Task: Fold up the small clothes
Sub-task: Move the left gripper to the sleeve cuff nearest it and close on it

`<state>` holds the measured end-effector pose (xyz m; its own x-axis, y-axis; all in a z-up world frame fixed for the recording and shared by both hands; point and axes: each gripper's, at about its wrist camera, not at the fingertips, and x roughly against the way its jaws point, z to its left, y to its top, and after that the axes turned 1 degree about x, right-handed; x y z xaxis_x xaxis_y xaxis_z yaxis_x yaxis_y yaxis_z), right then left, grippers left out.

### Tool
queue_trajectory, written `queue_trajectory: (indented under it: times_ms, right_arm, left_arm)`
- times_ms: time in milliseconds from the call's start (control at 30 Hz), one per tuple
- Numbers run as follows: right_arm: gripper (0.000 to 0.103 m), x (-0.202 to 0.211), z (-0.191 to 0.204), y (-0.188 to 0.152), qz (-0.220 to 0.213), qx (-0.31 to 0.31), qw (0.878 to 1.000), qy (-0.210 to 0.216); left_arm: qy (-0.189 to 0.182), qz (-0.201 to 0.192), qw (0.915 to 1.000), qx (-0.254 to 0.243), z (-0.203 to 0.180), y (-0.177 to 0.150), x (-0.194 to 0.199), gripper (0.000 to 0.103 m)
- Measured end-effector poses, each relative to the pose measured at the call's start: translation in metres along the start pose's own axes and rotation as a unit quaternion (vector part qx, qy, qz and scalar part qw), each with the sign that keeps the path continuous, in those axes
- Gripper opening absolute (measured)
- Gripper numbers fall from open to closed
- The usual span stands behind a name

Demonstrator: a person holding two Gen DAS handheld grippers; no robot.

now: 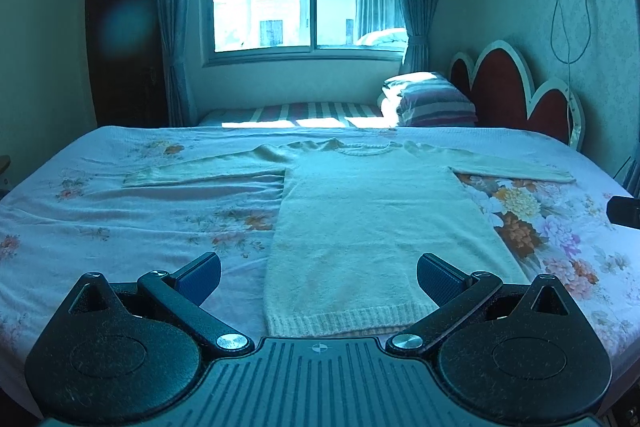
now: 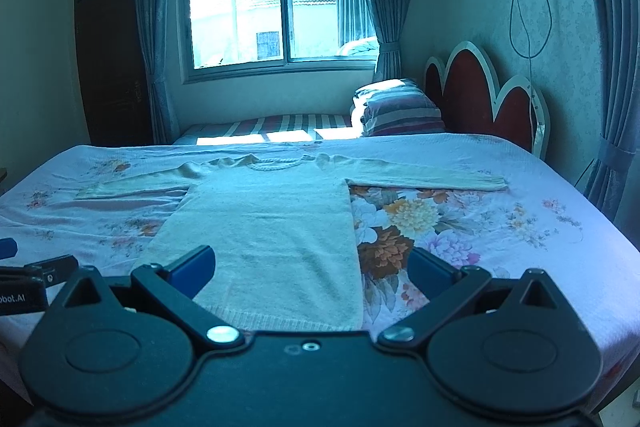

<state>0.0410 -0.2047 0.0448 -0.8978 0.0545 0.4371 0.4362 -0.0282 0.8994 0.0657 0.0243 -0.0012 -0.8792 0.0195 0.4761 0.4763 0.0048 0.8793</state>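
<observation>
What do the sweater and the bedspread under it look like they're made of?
Sweater: seemingly a soft, fuzzy cream knit, with ribbed hem and cable-like collar trim. Bedspread: probably thin, matte woven fabric with a printed floral pattern, creasing finely; the fibre can't be judged.

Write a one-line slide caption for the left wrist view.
Open left gripper poised above the hem of a cream sweater spread flat, sleeves out, on a floral bedsheet.

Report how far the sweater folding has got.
Done: the cream sweater lies flat on the floral bedspread, both sleeves spread out. In hand: nothing; the left tongs and right tongs hover open above the hem. Left: every fold.
</observation>
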Motion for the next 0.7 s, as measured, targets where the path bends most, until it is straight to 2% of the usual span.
queue_trajectory:
  times_ms: [133, 200, 267, 367, 433, 500, 600, 633, 667, 700]
  right_arm:
    - [0.103, -0.045, -0.023, 0.018, -0.005, -0.013, 1.000, -0.018]
    - [0.103, -0.072, -0.035, 0.028, -0.009, -0.022, 0.999, -0.026]
    - [0.103, -0.100, -0.046, 0.038, -0.012, -0.035, 0.999, -0.032]
    - [0.103, -0.148, -0.066, 0.059, -0.005, -0.055, 0.998, -0.035]
    - [0.103, -0.170, -0.072, 0.073, -0.001, -0.055, 0.998, -0.035]
    - [0.103, -0.185, -0.074, 0.082, -0.003, -0.047, 0.998, -0.037]
    - [0.103, -0.211, -0.075, 0.089, 0.007, -0.045, 0.998, -0.054]
    - [0.103, -0.219, -0.075, 0.089, 0.013, -0.049, 0.997, -0.060]
    - [0.103, -0.224, -0.074, 0.088, 0.019, -0.054, 0.996, -0.067]
    - [0.103, -0.228, -0.073, 0.087, 0.024, -0.059, 0.995, -0.073]
  left_arm:
    - [0.020, 0.004, 0.9987, 0.047, 0.033, 0.020, -0.053, 0.103]
    - [0.000, 0.022, 0.9949, 0.099, 0.061, 0.032, -0.093, 0.103]
    - [-0.013, 0.035, 0.9850, 0.169, 0.093, 0.040, -0.130, 0.103]
    - [0.004, 0.041, 0.9755, 0.216, 0.133, 0.055, -0.179, 0.103]
    - [-0.015, 0.019, 0.9657, 0.258, 0.163, 0.062, -0.203, 0.103]
    - [-0.010, 0.000, 0.9560, 0.293, 0.194, 0.068, -0.231, 0.103]
    - [-0.002, -0.002, 0.9367, 0.350, 0.246, 0.068, -0.280, 0.102]
    - [0.003, -0.002, 0.9300, 0.367, 0.265, 0.067, -0.299, 0.098]
    - [0.003, 0.003, 0.9245, 0.381, 0.281, 0.065, -0.319, 0.077]
    - [-0.001, 0.010, 0.9180, 0.397, 0.297, 0.062, -0.337, 0.072]
